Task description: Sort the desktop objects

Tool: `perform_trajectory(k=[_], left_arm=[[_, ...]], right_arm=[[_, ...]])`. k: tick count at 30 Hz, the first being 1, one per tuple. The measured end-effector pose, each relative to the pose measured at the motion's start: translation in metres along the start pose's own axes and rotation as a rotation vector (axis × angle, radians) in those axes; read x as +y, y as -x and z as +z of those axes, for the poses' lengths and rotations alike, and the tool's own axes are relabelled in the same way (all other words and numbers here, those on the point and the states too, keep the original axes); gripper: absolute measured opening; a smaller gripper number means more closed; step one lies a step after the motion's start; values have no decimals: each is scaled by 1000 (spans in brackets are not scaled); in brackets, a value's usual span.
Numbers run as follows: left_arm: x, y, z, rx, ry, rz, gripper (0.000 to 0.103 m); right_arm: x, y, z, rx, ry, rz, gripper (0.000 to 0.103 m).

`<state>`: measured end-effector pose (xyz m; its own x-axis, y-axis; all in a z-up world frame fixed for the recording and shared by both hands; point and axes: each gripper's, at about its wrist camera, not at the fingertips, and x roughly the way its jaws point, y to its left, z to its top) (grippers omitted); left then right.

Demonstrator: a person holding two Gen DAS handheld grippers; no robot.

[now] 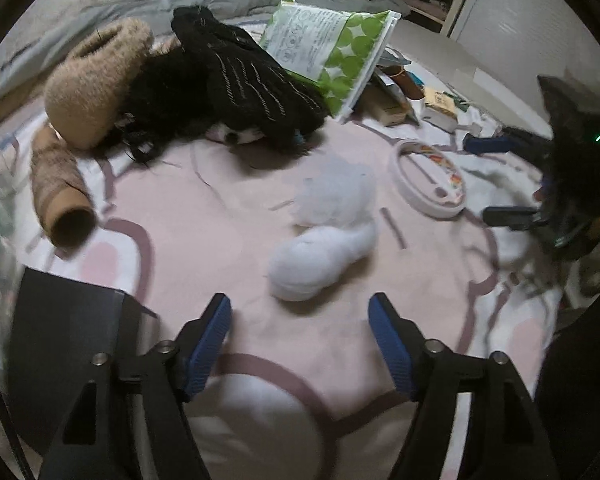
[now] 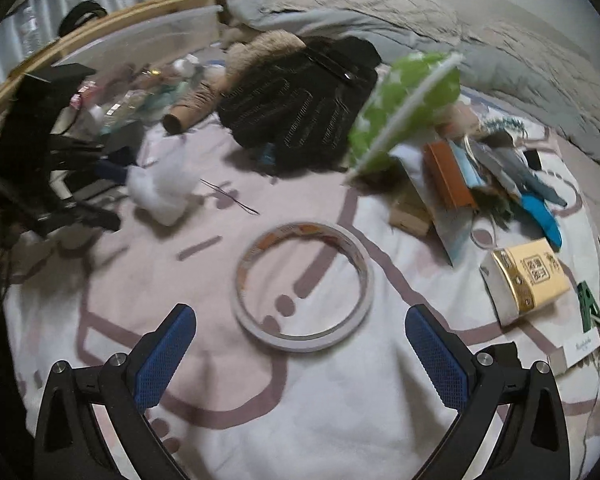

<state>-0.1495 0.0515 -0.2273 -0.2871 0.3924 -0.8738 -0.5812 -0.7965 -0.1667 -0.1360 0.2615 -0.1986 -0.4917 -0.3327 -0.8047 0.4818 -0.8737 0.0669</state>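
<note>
On the pink-and-white bedsheet [image 1: 204, 216] lies a white cotton wad [image 1: 324, 248], just ahead of my left gripper [image 1: 300, 307], which is open with nothing between its blue pads. A white tape ring [image 2: 304, 286] lies flat just ahead of my right gripper [image 2: 300, 316]. That gripper is open too, its jaws wide and holding nothing. From the left wrist, the tape ring [image 1: 426, 178] shows right of the wad, with the right gripper [image 1: 494, 180] beyond it. The cotton wad [image 2: 160, 192] appears at the left in the right wrist view.
At the back lie a black glove [image 1: 256, 88], a tan fuzzy slipper [image 1: 96, 80], a yarn-wrapped cardboard tube [image 1: 60, 196] and a green dotted bag [image 1: 332, 52]. A black box [image 1: 68, 344] sits by my left gripper. A yellow box [image 2: 528, 276], an orange box [image 2: 448, 176] and small clutter lie right.
</note>
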Motion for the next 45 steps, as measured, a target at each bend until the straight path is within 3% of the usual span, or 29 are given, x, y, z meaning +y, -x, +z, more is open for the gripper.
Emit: perform_trajectory(k=[8,12,16,20,27,35,45], left_arm=[[1,-13,2,32,221,27,84],[-7,-14,2,21,259,54,87],[-18,-18,-3,-3,288,75,92],[-24,-25,-6,-66,396,107,102],[-41,-32,-10,-149,453,235,103],[-51,-31,-18,-229,436,311,102],[-47,-25,-20,-255,558,343,101]], right_arm=[[-5,-6,-6,16,-22,-25,103],[-5,-12,-5,29,-31,-22,103],[-6,-20,-3,57,-37,-12,103],[-1,-29,2,132,18,-38,103],[-4,-35,11,172,35,-16,103],[-5,-42,5,86,75,-5,103],[-4,-39,1,24,83,-26,103]])
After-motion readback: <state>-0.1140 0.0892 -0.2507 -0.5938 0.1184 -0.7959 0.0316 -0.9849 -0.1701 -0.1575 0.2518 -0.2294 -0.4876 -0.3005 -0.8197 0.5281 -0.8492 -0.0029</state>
